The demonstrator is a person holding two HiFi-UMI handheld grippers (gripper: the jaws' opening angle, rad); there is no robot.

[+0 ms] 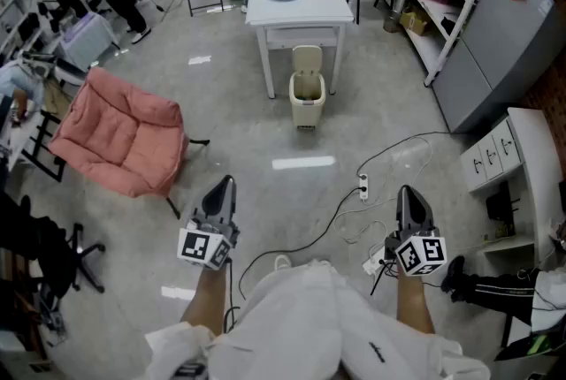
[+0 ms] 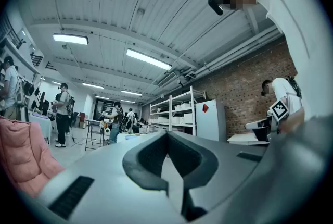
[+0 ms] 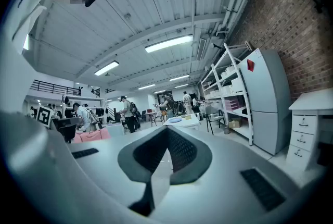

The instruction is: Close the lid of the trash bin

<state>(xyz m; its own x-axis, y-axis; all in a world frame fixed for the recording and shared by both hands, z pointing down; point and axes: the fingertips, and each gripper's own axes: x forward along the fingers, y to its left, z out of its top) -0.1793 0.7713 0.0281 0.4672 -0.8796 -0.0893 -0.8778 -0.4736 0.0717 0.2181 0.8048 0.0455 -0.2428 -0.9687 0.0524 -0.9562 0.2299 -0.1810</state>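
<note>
Fingers (image 2: 151, 155) on your left gripper (image 1: 225, 184) and right gripper (image 1: 406, 192) are sitting shut, empty, so shoving the lid (image 1: 307, 60) is risking toppling the far bin (image 1: 307, 100).

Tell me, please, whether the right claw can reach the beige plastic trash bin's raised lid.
Probably not yet: the shut right claw hangs well short of the beige plastic trash bin, whose lid stands open. The grey floor between holds only a cable, so stepping forward should do.
</note>
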